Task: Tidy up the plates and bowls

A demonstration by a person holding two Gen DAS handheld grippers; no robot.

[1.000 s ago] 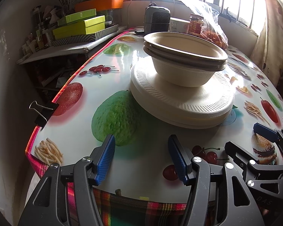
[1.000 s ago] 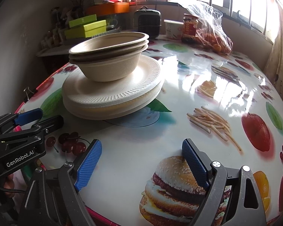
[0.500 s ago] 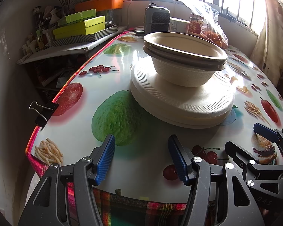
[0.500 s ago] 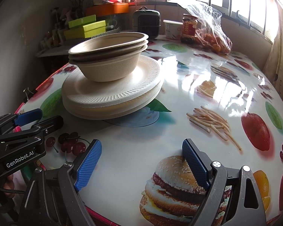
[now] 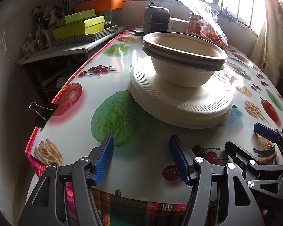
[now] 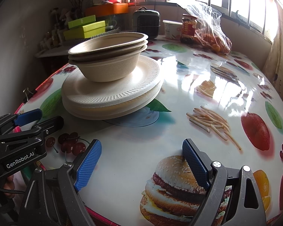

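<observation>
Three nested beige bowls [image 5: 184,56] sit on a stack of white foam plates [image 5: 181,101] in the middle of the fruit-print table [image 5: 69,131]. Short of the stack, over the table's near edge, hangs my left gripper [image 5: 141,141]; its jaws are opening with nothing between them. My right gripper [image 6: 141,145] is open and empty above the burger print, with the bowls [image 6: 109,62] and plates [image 6: 111,92] ahead to its left. Each gripper shows in the other's view: the right gripper [image 5: 249,137] and the left gripper [image 6: 45,117].
At the table's far end stand a small dark heater [image 5: 156,18], a red-labelled jar [image 6: 187,28], a white tub [image 6: 170,29] and a plastic bag of oranges [image 6: 213,37]. Green boxes [image 5: 79,28] lie on a side shelf. A binder clip [image 5: 41,111] grips the left table edge.
The left gripper's jaws stand slightly wider apart than before. Both grippers, the bowls and the plates have kept their places.
</observation>
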